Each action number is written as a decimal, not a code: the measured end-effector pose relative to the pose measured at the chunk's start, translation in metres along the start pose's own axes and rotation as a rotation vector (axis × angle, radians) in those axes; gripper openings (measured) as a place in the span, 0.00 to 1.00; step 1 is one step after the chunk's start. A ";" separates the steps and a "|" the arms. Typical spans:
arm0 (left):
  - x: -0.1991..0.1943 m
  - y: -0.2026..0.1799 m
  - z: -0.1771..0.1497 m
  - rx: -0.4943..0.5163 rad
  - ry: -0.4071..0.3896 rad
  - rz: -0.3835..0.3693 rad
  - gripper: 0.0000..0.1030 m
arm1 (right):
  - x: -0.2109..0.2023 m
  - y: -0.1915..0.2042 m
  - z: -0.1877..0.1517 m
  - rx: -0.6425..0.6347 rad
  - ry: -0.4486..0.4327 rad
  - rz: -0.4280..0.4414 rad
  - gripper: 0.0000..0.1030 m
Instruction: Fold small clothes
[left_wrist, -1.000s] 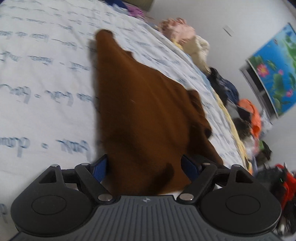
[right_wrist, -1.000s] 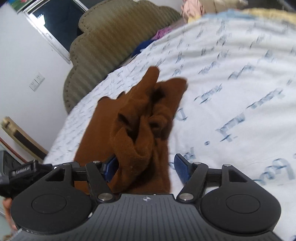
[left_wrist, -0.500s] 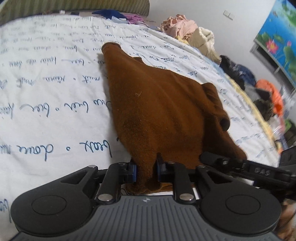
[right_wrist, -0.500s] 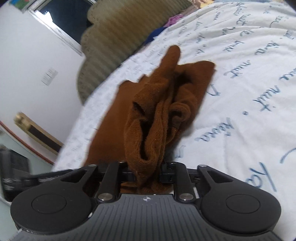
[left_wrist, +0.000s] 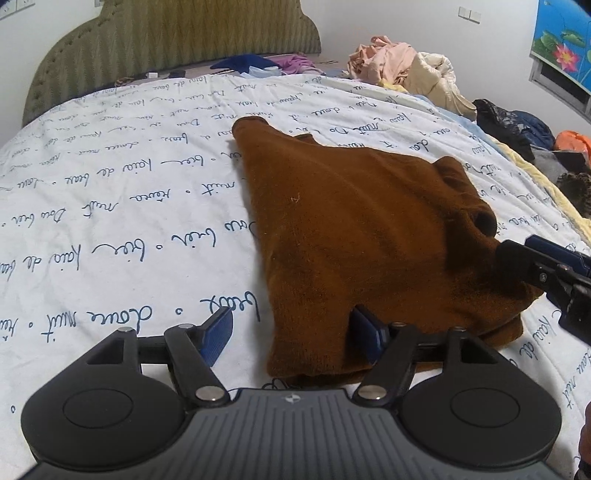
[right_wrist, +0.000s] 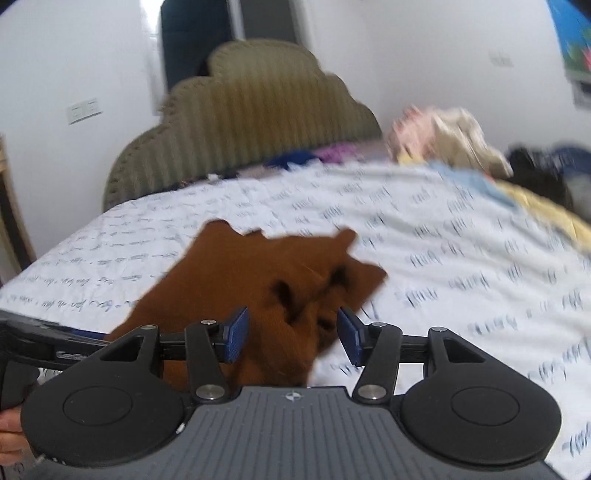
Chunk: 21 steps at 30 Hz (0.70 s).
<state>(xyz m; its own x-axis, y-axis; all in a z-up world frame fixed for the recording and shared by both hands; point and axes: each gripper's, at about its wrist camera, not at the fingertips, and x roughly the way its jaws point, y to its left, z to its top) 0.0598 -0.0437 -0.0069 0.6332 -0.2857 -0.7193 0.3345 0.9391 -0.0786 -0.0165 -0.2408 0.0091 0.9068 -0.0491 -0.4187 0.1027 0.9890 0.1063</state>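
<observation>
Both grippers opening — brown garment released

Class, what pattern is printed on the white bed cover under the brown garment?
Lines of dark blue handwritten script on the white bed cover, clearest in the left wrist view.

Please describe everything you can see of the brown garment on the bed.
The brown garment is soft, fuzzy knit fabric, lying mostly flat on the white bedspread with blue script. Its near right side is bunched into folds. The left gripper, jaws opening, straddles its near edge; the right gripper, also opening, no longer presses it.
</observation>
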 end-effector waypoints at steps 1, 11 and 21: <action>0.000 -0.001 -0.001 0.002 -0.003 0.007 0.70 | 0.001 0.003 -0.001 -0.010 -0.002 0.013 0.51; -0.011 -0.015 -0.014 0.078 -0.073 0.099 0.72 | 0.026 0.001 -0.017 -0.028 0.109 -0.119 0.50; -0.016 -0.016 -0.022 0.038 -0.073 0.132 0.79 | 0.027 0.004 -0.026 -0.014 0.126 -0.115 0.59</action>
<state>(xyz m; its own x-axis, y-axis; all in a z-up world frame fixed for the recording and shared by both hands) 0.0291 -0.0497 -0.0099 0.7220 -0.1749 -0.6694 0.2705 0.9619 0.0405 -0.0026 -0.2344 -0.0253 0.8308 -0.1454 -0.5372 0.1967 0.9797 0.0390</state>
